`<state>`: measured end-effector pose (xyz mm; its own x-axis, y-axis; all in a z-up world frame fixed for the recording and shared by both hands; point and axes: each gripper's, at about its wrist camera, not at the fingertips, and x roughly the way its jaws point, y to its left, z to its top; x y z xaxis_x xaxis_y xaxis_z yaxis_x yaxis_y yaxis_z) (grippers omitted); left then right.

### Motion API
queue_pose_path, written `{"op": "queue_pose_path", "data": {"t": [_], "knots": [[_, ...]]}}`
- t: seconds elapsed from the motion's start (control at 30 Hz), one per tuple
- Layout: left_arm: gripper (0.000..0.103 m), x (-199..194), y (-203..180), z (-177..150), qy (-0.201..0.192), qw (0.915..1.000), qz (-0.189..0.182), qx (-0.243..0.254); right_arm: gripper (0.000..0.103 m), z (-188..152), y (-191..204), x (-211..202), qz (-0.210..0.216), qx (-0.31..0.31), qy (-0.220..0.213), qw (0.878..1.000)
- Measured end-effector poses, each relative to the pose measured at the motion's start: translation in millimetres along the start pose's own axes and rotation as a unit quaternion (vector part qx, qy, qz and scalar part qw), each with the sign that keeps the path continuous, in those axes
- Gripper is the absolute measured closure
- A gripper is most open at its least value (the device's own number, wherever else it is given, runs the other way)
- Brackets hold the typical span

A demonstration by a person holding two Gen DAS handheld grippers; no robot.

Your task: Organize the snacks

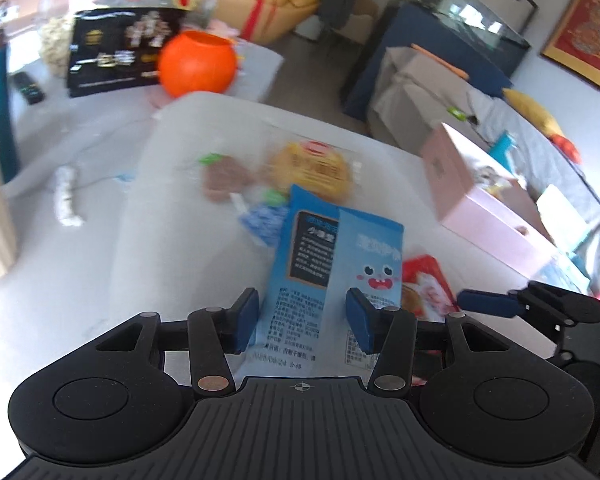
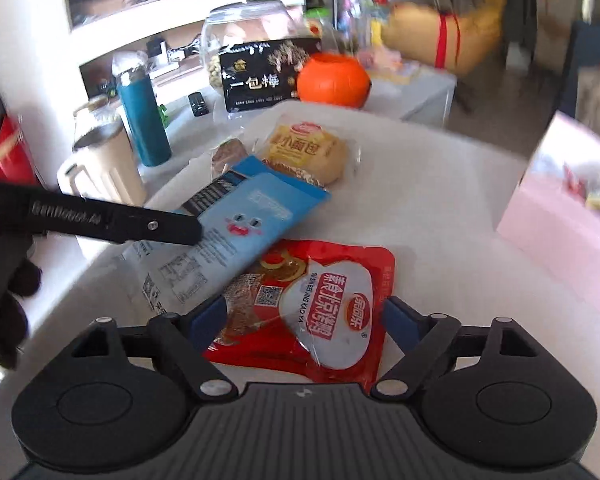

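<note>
A blue snack packet (image 1: 332,264) with a cartoon face lies on the white table between the open fingers of my left gripper (image 1: 304,316); the pads sit either side of it, apart from it. It also shows in the right wrist view (image 2: 236,224). A red Beijing duck packet (image 2: 320,300) lies between the open fingers of my right gripper (image 2: 304,320), and shows in the left wrist view (image 1: 424,284). A yellow bread packet (image 2: 308,152) and a brown snack (image 2: 228,152) lie farther back.
A pink box (image 2: 560,216) with snacks inside stands at the right. An orange pumpkin bowl (image 2: 334,80), a black snack bag (image 2: 260,76), a glass jar (image 2: 240,24), a teal bottle (image 2: 142,120) and a cream mug (image 2: 104,168) stand at the back left.
</note>
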<state>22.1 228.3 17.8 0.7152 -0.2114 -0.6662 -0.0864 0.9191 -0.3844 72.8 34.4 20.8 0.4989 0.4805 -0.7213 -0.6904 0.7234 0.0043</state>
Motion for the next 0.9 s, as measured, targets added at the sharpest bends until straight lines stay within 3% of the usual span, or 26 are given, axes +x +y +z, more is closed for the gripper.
{"op": "queue_pose_path", "data": {"t": [0.17,0.23,0.4,0.57,0.73,0.9], "knots": [[0.050,15.7,-32.3,-3.8,0.012,0.9983,-0.048,0.032,0.018,-14.7,-16.5,-13.6,-0.035,-0.003,0.005,0.999],[0.050,19.4,-44.6,-5.5,0.016,0.9967,-0.061,0.051,0.016,-24.1,-31.2,-14.2,-0.080,0.002,0.019,0.997],[0.049,22.4,-62.4,-7.2,0.003,0.9952,-0.036,0.091,0.016,-36.1,-74.2,-33.0,-0.112,0.092,0.020,0.989],[0.055,11.9,-51.1,-1.5,-0.022,0.9948,0.030,0.094,0.016,-35.1,-73.7,-44.1,-0.066,0.121,0.006,0.990],[0.055,-6.3,-21.6,4.1,-0.036,0.9972,0.044,0.049,0.016,-22.4,-48.5,-25.2,-0.051,0.099,0.011,0.994],[0.055,-17.5,-7.3,6.3,-0.043,0.9973,0.047,0.036,0.014,10.0,-36.8,8.7,-0.039,0.143,0.002,0.989]]}}
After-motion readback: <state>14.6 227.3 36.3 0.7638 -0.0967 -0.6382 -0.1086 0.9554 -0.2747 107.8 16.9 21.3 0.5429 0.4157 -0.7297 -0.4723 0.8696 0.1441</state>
